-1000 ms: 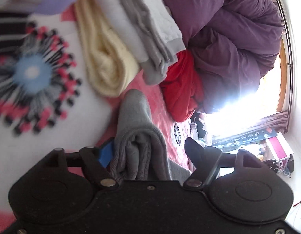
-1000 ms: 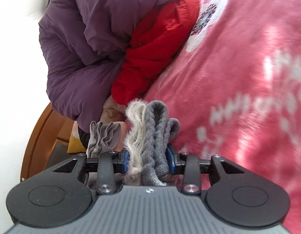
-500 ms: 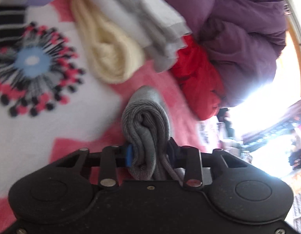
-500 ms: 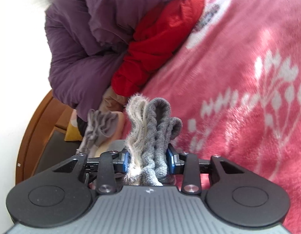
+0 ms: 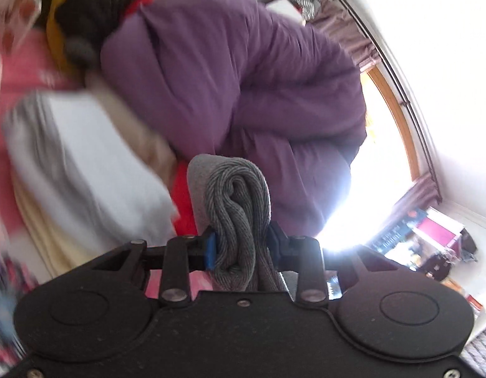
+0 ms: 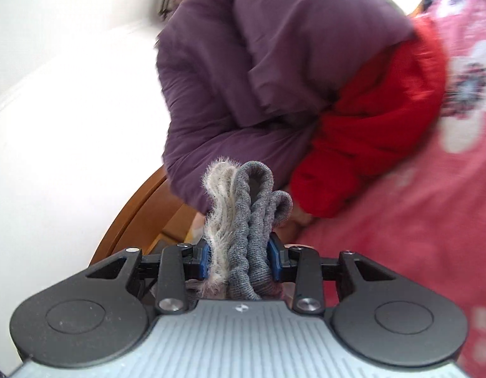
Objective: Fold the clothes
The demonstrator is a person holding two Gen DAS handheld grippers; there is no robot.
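Observation:
My left gripper (image 5: 243, 247) is shut on a bunched fold of the grey knitted garment (image 5: 235, 195), which sticks up between the blue pads and is lifted off the bed. My right gripper (image 6: 240, 256) is shut on another bunch of the same grey garment (image 6: 254, 220), with its fuzzy pale lining showing on the left side. Both grips hold several layers of cloth.
A big purple quilted coat (image 5: 258, 88) (image 6: 258, 63) lies ahead, with a red garment (image 6: 378, 132) beside it on the pink flowered blanket (image 6: 416, 220). Folded white and grey clothes (image 5: 85, 163) lie left. A wooden bed frame (image 6: 132, 217) and white wall are left in the right wrist view.
My left gripper closed on the grey garment, then lifted and tilted up towards the purple coat. My right gripper kept its hold and swung up slightly.

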